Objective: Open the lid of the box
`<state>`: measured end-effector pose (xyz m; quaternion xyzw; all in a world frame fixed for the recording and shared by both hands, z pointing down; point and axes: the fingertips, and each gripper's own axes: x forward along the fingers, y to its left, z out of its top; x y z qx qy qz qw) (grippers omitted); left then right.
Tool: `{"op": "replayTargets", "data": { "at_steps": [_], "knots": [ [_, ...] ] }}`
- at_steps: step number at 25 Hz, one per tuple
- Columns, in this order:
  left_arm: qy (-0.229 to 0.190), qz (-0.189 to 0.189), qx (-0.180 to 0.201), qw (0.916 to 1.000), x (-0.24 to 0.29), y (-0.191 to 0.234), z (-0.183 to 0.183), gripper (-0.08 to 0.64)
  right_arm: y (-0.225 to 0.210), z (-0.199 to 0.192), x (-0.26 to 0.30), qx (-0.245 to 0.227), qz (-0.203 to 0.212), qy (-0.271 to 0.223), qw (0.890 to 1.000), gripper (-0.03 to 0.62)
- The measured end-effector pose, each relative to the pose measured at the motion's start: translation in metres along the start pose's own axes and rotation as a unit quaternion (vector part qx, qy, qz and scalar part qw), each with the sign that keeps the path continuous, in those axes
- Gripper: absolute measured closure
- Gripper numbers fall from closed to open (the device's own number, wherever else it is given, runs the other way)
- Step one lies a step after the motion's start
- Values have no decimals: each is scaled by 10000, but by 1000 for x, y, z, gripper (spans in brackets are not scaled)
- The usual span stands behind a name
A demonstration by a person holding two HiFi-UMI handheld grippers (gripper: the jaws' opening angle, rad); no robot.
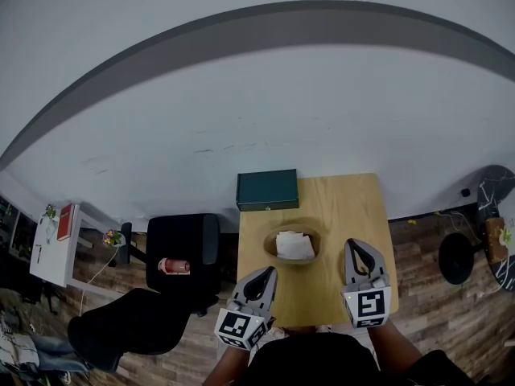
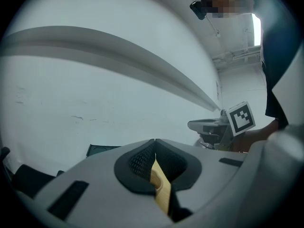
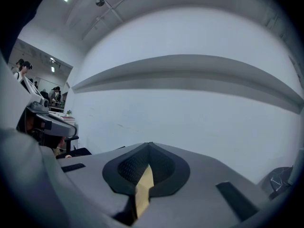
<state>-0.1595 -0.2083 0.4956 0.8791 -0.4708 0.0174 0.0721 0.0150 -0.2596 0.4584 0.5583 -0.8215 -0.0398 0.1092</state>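
— Where is the box?
— The dark green box (image 1: 267,190) lies lid down at the desk's (image 1: 346,207) far left corner.
— And the rest?
— A wooden bowl (image 1: 269,246) holding something white sits mid-desk. Your left hand-held gripper (image 1: 269,271) and right hand-held gripper (image 1: 355,244) hang over the desk's near edge, both with jaws pressed together on nothing.

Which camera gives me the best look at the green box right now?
The head view. There the green box shows whole, lid down, at the far left corner of the wooden table. The left gripper view catches only a dark sliver of it, low in the picture. The right gripper view does not show it.
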Motion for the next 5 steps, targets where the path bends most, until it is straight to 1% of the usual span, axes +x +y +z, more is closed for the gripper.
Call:
{"op": "replayTargets", "data": {
  "at_steps": [2, 5],
  "knots": [
    [-4, 29, -99, 9999, 3, -3, 5, 540, -2, -1, 0, 12, -3, 10, 10000, 574],
    [14, 11, -69, 10000, 6, -3, 2, 541, -5, -2, 0, 14, 14, 17, 10000, 574]
  ]
}}
